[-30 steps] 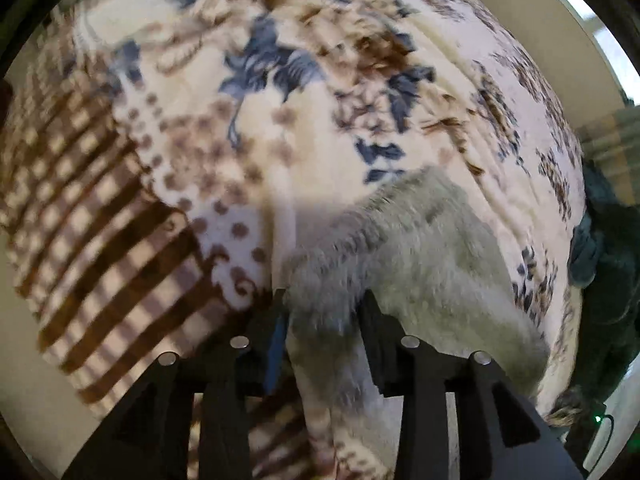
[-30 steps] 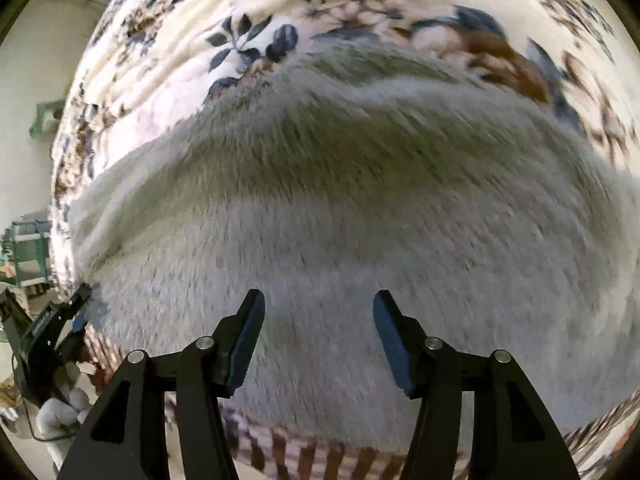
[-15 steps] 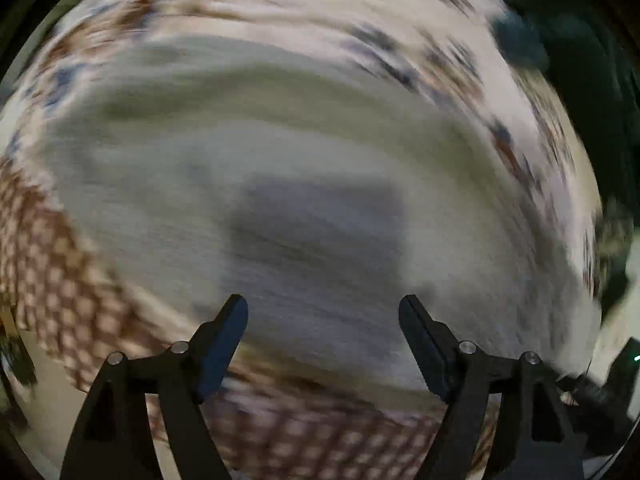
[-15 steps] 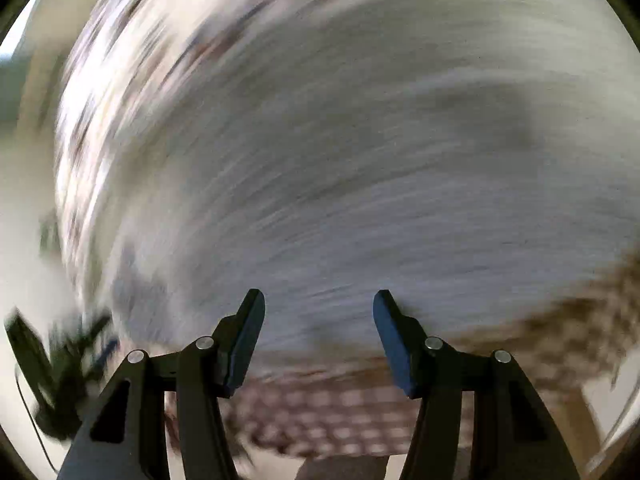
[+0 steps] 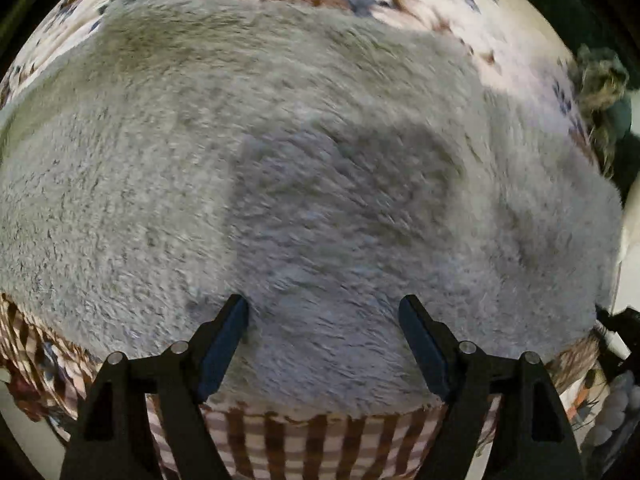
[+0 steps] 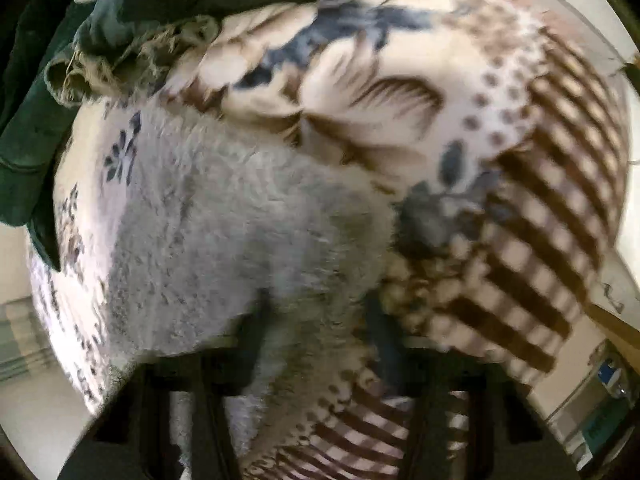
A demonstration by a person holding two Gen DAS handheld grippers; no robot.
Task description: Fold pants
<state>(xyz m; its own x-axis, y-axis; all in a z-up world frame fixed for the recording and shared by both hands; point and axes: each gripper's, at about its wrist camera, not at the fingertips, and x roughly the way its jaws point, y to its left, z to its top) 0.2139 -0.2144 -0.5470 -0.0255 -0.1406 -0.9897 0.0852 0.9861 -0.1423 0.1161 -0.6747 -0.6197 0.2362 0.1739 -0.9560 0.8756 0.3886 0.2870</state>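
The grey fluffy pants (image 5: 320, 184) lie spread flat on a patterned blanket (image 5: 500, 24) and fill most of the left wrist view. My left gripper (image 5: 324, 320) is open and empty, hovering just above the pants near their front edge. In the right wrist view the pants (image 6: 224, 240) lie at left and centre, with their end running down between my fingers. My right gripper (image 6: 316, 320) is blurred; its jaws stand apart with grey fleece between them, and whether they pinch it is unclear.
The blanket (image 6: 540, 184) has a floral middle and a brown checked border. A dark green garment with a furry trim (image 6: 100, 60) lies bunched at the blanket's far edge; it also shows in the left wrist view (image 5: 604, 84). Shelving (image 6: 604, 400) stands off the bed.
My left gripper let go of the pants' end, opened wide and swung over the flat pants. My right gripper swung from over the pants' middle to one end.
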